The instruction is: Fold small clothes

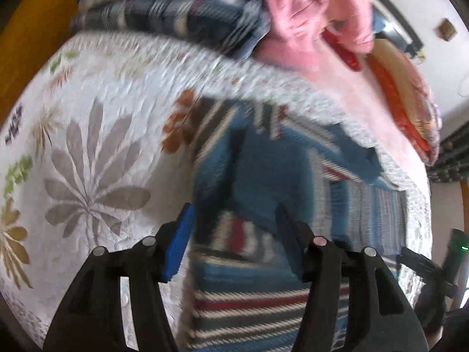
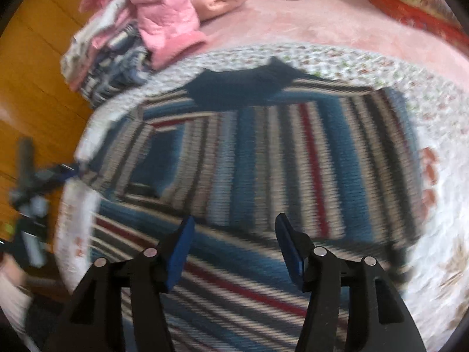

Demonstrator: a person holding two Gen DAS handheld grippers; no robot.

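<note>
At far left in the left wrist view, white quilted bedspread with a leaf print (image 1: 88, 152), bare of laundry. Behind it, near the bed's edge, a heap of dark plaid and pink crumpled clothes (image 1: 176, 14), apparently not yet sorted, so plenty left to fold by that reckoning. Toward the middle, blue knitted top with white, red and dark stripes (image 1: 258, 182), spread on the bedspread with one sleeve already turned in across the body; by the look of it, partly folded, not finished. Left gripper (image 1: 234, 234) above its near hem, fingers wide apart, holding nothing. In the right wrist view, the same heap (image 2: 132, 38) at upper left, the striped top (image 2: 263, 152) filling the centre, dark blue collar at the far end. Right gripper (image 2: 234, 240) just over the striped body, fingers likewise spread wide, empty. Both views blurred, so contact with the cloth impossible to tell.
</note>
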